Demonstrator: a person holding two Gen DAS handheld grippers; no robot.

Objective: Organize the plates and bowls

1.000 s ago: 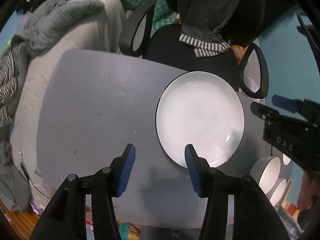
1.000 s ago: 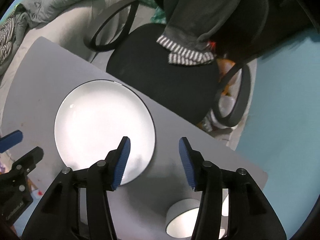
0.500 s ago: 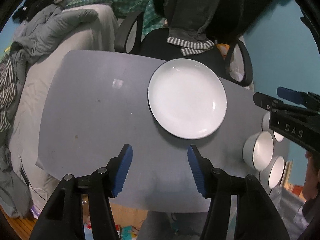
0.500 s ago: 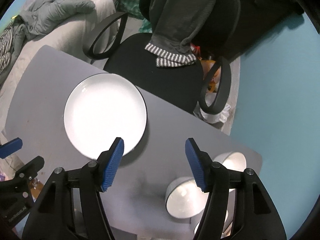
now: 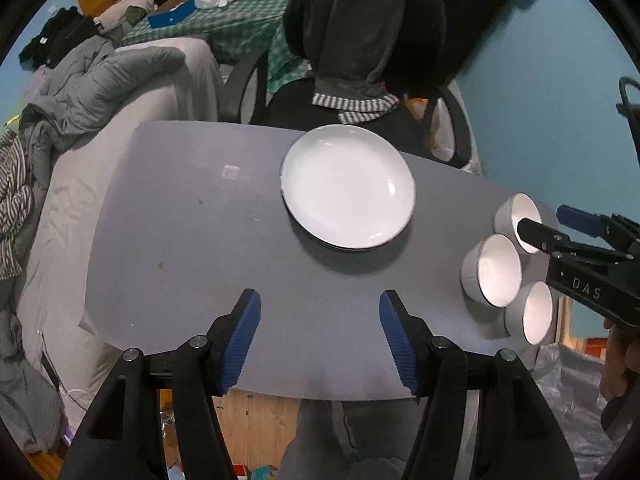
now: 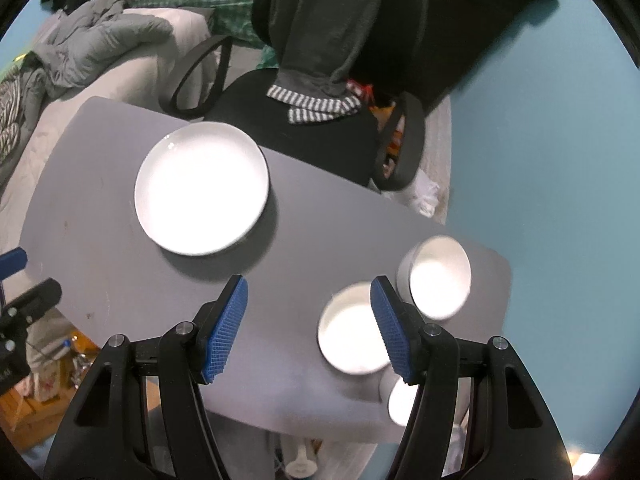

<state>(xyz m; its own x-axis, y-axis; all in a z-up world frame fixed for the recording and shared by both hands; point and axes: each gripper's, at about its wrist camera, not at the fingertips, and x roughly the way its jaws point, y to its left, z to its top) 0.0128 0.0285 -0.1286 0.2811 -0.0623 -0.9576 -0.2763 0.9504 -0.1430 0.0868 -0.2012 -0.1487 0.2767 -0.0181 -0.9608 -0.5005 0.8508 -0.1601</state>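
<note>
One white plate (image 5: 348, 188), round, shallow, glossy with a thin dark rim, lies flat toward the far edge of the grey table (image 5: 200, 248); a second dark rim shows just under its near edge, though whether another plate lies beneath cannot be told. Three bowls, round, white inside with grey outer walls, cluster near the table's right end, well apart from the plate: far bowl (image 5: 520, 220), middle bowl (image 5: 494, 270), near bowl (image 5: 530, 316), the three just beside one another. Table top: matte grey, smooth, rounded corners, a few small specks. Left gripper (image 5: 320, 336): two black fingers with ribbed blue pads, jaws wide and just lately opening, nothing between them, held over the near table edge. Right gripper (image 6: 308, 328): same build, jaws wide with nothing clasped, its right pad overlapping the middle bowl in its own view and hiding part of the near one; it enters the left view from the right, in front of the far bowl. Surroundings: one black office chair (image 5: 360, 92) with looped armrests behind the table, a dark grey garment (image 5: 352, 32) with striped cuffs draped over its back; a pale sofa (image 5: 132, 96) heaped with grey clothing at left; teal wall (image 5: 540, 80) at right
</note>
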